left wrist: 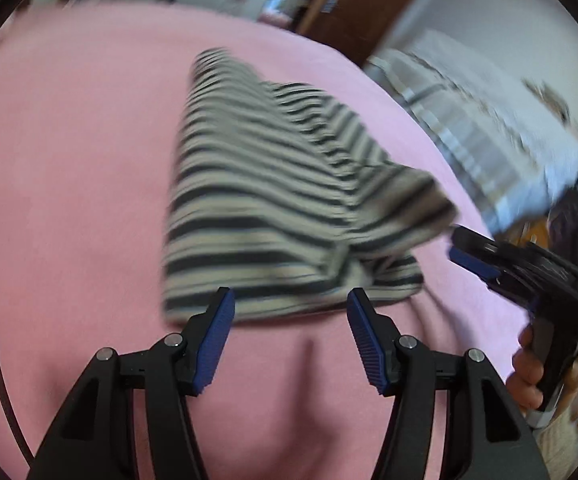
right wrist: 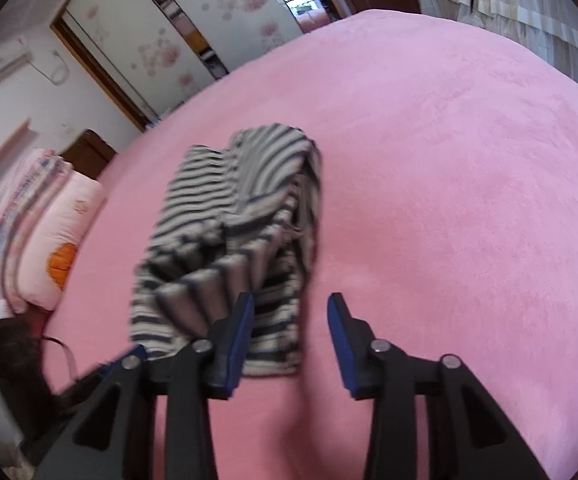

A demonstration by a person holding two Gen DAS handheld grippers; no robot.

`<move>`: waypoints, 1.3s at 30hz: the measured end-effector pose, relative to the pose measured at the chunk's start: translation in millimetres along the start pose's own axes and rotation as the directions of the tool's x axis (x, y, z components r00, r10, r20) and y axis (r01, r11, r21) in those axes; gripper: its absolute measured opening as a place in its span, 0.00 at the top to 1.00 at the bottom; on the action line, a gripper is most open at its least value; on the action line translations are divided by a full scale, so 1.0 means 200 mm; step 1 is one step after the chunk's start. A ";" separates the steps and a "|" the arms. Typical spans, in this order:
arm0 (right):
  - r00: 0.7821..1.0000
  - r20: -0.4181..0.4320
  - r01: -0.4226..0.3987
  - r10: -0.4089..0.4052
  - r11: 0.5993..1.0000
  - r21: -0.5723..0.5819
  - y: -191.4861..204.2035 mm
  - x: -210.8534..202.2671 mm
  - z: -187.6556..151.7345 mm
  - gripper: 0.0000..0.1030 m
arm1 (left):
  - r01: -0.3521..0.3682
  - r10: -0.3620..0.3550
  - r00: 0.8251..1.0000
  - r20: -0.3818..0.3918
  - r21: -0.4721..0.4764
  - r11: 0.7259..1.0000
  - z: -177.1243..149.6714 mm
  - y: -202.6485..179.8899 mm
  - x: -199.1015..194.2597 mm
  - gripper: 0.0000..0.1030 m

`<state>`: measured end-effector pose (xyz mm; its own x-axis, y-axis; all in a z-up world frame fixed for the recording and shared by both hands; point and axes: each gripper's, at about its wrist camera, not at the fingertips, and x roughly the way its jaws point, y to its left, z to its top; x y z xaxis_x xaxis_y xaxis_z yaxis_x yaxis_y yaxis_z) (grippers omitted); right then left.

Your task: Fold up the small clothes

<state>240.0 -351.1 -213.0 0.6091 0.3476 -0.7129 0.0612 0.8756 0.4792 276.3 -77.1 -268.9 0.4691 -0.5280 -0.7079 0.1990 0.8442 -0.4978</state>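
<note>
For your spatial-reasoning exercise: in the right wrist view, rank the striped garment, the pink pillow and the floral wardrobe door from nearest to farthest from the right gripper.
1. striped garment, just ahead of the right gripper, left of centre.
2. pink pillow, far left, off the pink blanket's edge.
3. floral wardrobe door, top, against the far wall.

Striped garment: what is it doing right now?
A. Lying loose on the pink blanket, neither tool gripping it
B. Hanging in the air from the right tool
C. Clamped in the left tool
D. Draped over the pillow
A: the striped garment lies partly folded on the pink blanket, and both the left tool and right tool stand open with no cloth pinched between their pads.
</note>
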 end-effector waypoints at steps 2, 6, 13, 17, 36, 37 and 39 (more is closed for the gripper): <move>1.000 0.016 -0.014 0.014 1.000 -0.014 0.04 -0.04 0.00 0.58 | 0.021 -0.022 1.000 -0.018 -0.055 0.998 -0.02 0.07 -0.01 0.47; 1.000 0.011 -0.014 0.015 0.996 -0.085 0.18 -0.09 0.01 0.53 | 0.022 -0.022 1.000 0.003 -0.047 0.999 -0.04 0.05 -0.04 0.47; 0.997 -0.067 0.024 -0.035 0.988 -0.152 0.32 -0.01 0.00 0.44 | -0.057 0.057 0.998 0.031 0.000 0.998 -0.09 0.01 -0.08 0.47; 0.989 -0.114 0.082 -0.096 0.989 -0.121 0.37 0.12 0.02 0.44 | -0.194 0.191 0.979 0.069 0.046 0.980 -0.09 -0.01 -0.08 0.47; 0.980 -0.019 -0.187 0.196 0.956 0.224 0.04 0.08 0.00 0.87 | -0.246 0.255 0.961 0.104 -0.092 0.965 -0.07 0.05 -0.01 0.55; 0.988 -0.045 -0.135 0.150 0.962 0.238 -0.01 0.12 -0.04 0.87 | -0.233 0.248 0.963 0.109 -0.130 0.964 -0.06 0.08 -0.02 0.58; 0.990 -0.114 -0.051 0.084 0.963 0.264 -0.13 0.22 -0.13 0.87 | -0.221 0.241 0.964 0.108 -0.170 0.960 -0.06 0.13 -0.03 0.62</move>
<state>244.9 -350.3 -269.1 0.5181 0.4558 -0.7238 0.2365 0.7369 0.6333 268.5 -53.9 -283.8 0.5931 -0.2955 -0.7490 -0.0591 0.9117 -0.4065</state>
